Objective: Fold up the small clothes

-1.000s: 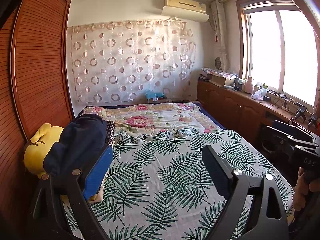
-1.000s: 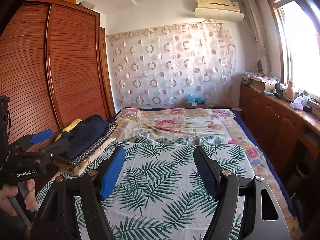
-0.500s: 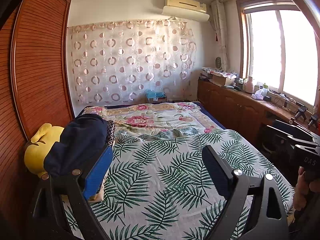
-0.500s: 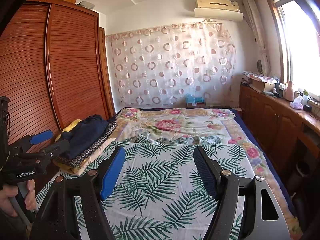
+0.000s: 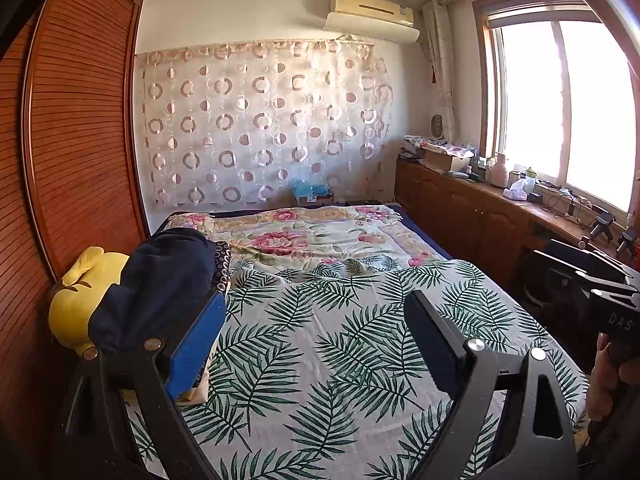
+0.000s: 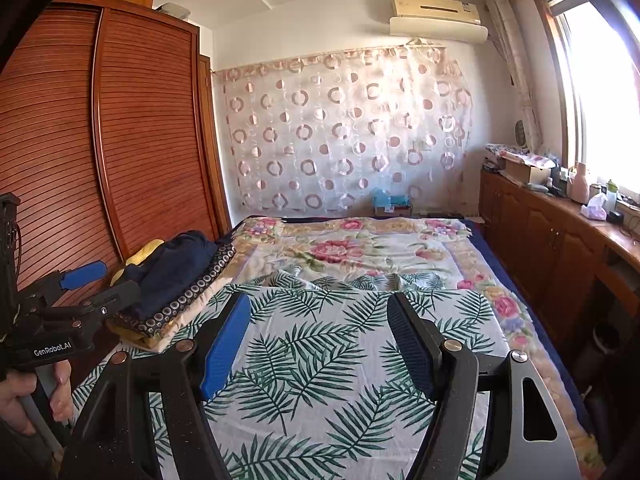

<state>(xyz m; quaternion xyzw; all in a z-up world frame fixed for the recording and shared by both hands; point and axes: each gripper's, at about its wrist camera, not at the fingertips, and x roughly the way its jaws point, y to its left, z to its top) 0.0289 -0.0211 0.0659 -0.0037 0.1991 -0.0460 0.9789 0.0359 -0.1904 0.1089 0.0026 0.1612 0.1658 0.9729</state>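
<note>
**Operator:** Holding both tools level over the near end of the bed (image 6: 460,248), I have the left gripper (image 5: 316,340) and the right gripper (image 6: 320,340) with jaws spread wide and nothing between them. I keep them apart like this so either can drop onto cloth without a pause to open.

**Colleague:** Where are the clothes?

**Operator:** Stacked at the left edge of the bed, hard by the wardrobe (image 6: 120,140). A navy garment (image 5: 160,280) lies on top, mounded and not flat; under it sits a dark piece with a ring pattern (image 6: 192,300), then pale and yellow layers. A yellow plush toy (image 5: 80,300) sits just behind the heap. My left tool hovers near that stack, so it is the one placed to reach it.

**Colleague:** And the palm-leaf sheet (image 5: 340,340)?

**Operator:** It lies smooth and bare across the near middle, a good folding surface. I judge the scene fits two readings: a heap waiting to be folded, or a stack already set aside. The lower layers look squared, the navy top does not.
</note>
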